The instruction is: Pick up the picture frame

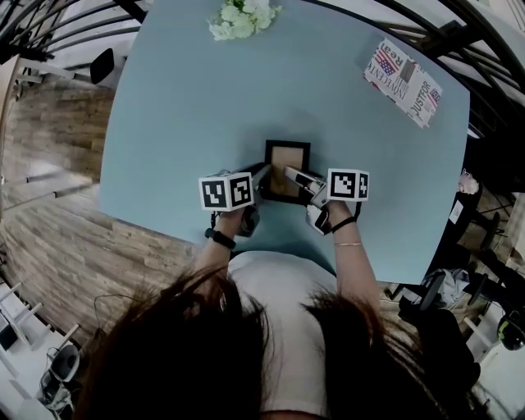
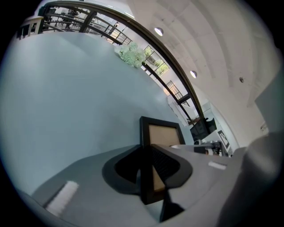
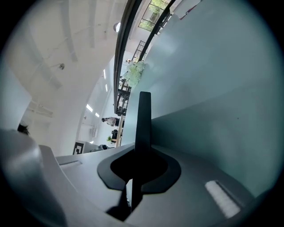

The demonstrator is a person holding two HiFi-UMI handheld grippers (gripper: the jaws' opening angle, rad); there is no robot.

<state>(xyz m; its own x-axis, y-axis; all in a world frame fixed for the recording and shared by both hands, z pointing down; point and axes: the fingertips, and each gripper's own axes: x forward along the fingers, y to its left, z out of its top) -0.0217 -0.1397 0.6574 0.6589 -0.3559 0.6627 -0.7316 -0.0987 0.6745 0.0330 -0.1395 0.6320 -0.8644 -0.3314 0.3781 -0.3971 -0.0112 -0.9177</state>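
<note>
A wide pale blue tabletop (image 1: 164,123) fills the downward view. Near its front edge, in the middle, is a small black rectangular picture frame with a tan insert (image 1: 287,156). The left gripper (image 1: 261,176) is clamped on the frame's left edge and the right gripper (image 1: 294,174) on its right. The grasp looks done. Lifting seems to remain, and I cannot tell whether the frame has left the table.

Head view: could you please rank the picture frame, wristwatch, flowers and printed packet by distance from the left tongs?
1. picture frame, gripped in the left tongs.
2. wristwatch, behind, on left wrist.
3. flowers, far edge; printed packet, far right: too close to call.
</note>
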